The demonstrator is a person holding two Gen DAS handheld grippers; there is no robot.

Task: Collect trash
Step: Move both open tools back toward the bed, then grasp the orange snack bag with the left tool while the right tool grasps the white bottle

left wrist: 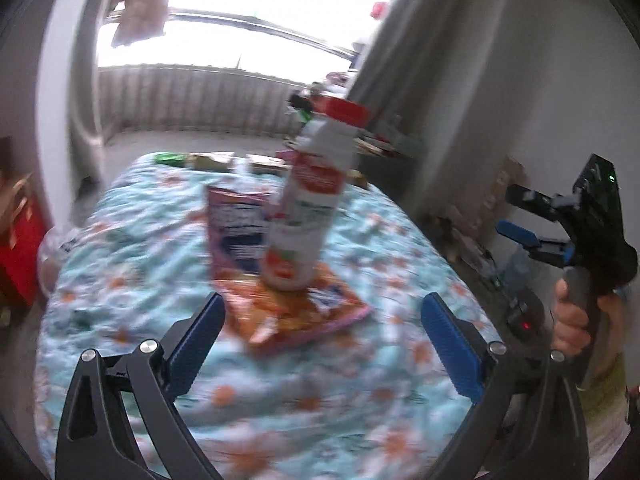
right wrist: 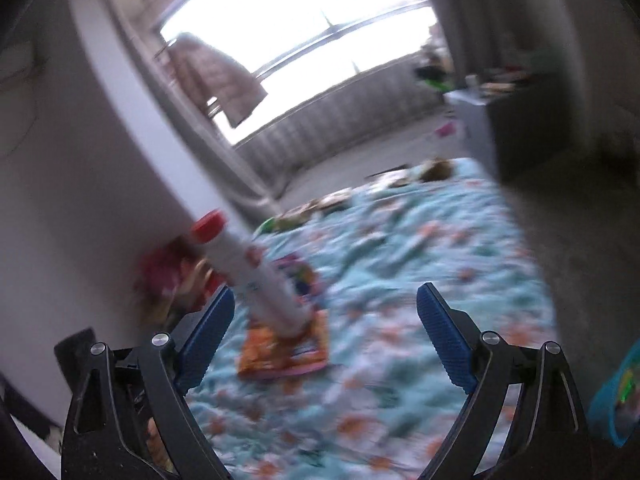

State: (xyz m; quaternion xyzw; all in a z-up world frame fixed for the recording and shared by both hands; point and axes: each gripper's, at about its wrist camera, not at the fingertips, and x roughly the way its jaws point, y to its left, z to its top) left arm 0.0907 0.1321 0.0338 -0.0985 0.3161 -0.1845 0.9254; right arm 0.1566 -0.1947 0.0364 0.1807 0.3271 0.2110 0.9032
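A tall white bottle with a red cap (left wrist: 308,196) stands upright on an orange snack wrapper (left wrist: 296,312) on the floral bedspread (left wrist: 360,380). A purple packet (left wrist: 236,232) lies behind it. My left gripper (left wrist: 320,344) is open and empty, a short way in front of the bottle. My right gripper (right wrist: 324,336) is open and empty; the bottle (right wrist: 256,276) and orange wrapper (right wrist: 284,348) lie toward its left finger. The right gripper also shows in the left wrist view (left wrist: 516,216), held in a hand to the right of the bed. Both views are blurred.
More wrappers lie at the bed's far edge (left wrist: 212,160). A red box (left wrist: 18,252) stands at the left, a cluttered shelf (left wrist: 380,140) behind the bed. A white wall corner (right wrist: 132,140) is left of the bed. A blue-rimmed container (right wrist: 616,396) is at the right.
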